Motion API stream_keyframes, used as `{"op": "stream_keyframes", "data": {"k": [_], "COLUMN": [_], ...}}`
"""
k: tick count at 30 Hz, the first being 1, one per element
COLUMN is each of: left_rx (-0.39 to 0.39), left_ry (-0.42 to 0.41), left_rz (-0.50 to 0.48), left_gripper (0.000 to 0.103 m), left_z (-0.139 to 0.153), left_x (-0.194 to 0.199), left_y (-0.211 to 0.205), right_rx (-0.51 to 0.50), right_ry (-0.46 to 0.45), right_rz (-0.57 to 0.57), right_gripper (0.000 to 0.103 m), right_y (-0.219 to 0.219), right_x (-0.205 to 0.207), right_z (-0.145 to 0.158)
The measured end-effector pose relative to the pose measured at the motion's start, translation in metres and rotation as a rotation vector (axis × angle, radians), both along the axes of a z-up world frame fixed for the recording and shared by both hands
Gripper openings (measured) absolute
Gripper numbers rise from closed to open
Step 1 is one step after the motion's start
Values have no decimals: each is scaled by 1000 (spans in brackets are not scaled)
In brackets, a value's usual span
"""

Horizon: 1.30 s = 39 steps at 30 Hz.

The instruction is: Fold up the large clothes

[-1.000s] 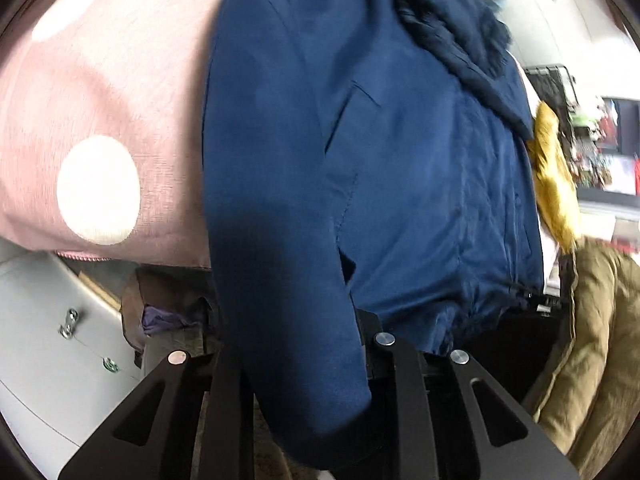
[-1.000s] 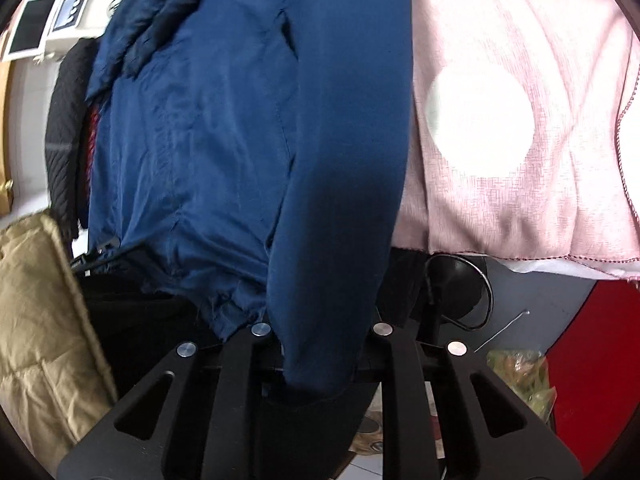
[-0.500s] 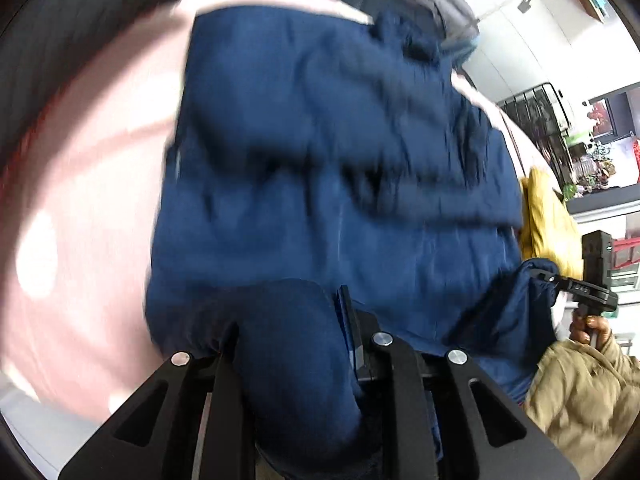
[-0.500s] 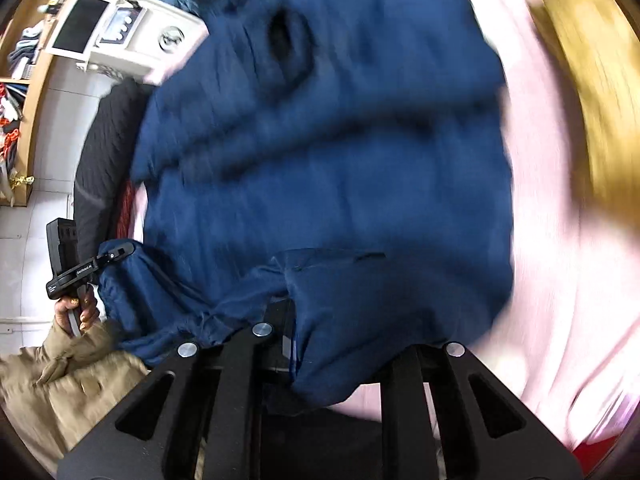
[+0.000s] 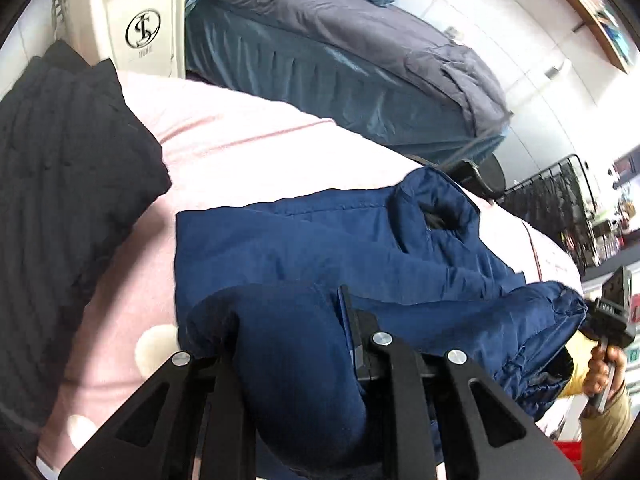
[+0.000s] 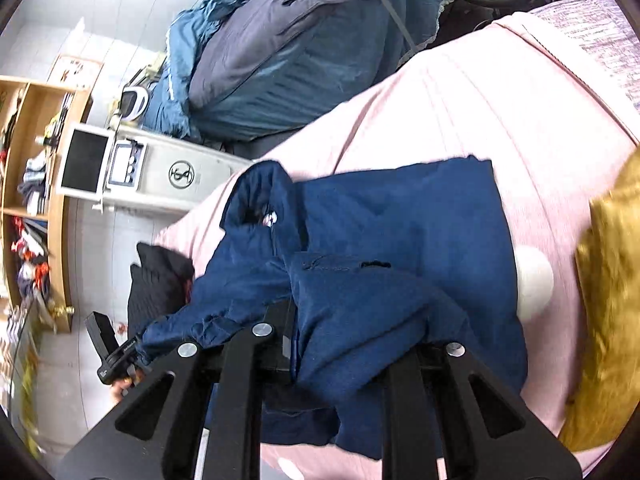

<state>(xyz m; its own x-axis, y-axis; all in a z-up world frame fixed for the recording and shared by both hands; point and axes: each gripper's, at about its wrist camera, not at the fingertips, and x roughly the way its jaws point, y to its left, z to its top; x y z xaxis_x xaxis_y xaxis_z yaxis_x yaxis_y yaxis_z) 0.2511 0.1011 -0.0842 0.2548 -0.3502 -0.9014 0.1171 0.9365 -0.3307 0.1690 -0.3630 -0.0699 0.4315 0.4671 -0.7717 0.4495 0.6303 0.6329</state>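
A navy blue jacket (image 5: 320, 240) lies on a pink polka-dot cloth (image 5: 240, 132), its hem lifted and folded toward the collar. My left gripper (image 5: 292, 344) is shut on the jacket's near hem corner. My right gripper (image 6: 344, 344) is shut on the other hem corner of the jacket (image 6: 400, 220). The right gripper also shows at the far right of the left wrist view (image 5: 612, 312), and the left gripper at the lower left of the right wrist view (image 6: 116, 352).
A black garment (image 5: 60, 180) lies left of the jacket and a mustard yellow garment (image 6: 608, 300) lies to its right. Behind stand a white machine (image 5: 140, 20) and a bed with blue and grey bedding (image 5: 340, 52). Wooden shelves (image 6: 28, 184) stand at the far left.
Both grippers lifted the jacket's hanging lower part up from the table's edge and carried it forward over the body. The view swung from looking down to looking across the table.
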Motion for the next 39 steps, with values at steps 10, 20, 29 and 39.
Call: {"op": "stream_keyframes", "data": {"k": [10,20,29,39], "left_rx": [-141,-452,-619,0], "left_ry": [183,289,336,-109], "left_rz": [90,174,235,11], "left_gripper": [29,51,69,96], "left_z": [-45,-10,1,98], "left_x": [15,30,22,-4], "left_y": [22,62,82,43], "right_rx": [152,467,518,55], "right_ry": [122,175,87,47], "right_rz": [-83,-203,-224,-41], "right_gripper": [18,49,72,72], "right_y": [-14,-46,-59,-31], "right_x": [-1,5,-2,-14], "right_z": [-65,-88,-49,5]}}
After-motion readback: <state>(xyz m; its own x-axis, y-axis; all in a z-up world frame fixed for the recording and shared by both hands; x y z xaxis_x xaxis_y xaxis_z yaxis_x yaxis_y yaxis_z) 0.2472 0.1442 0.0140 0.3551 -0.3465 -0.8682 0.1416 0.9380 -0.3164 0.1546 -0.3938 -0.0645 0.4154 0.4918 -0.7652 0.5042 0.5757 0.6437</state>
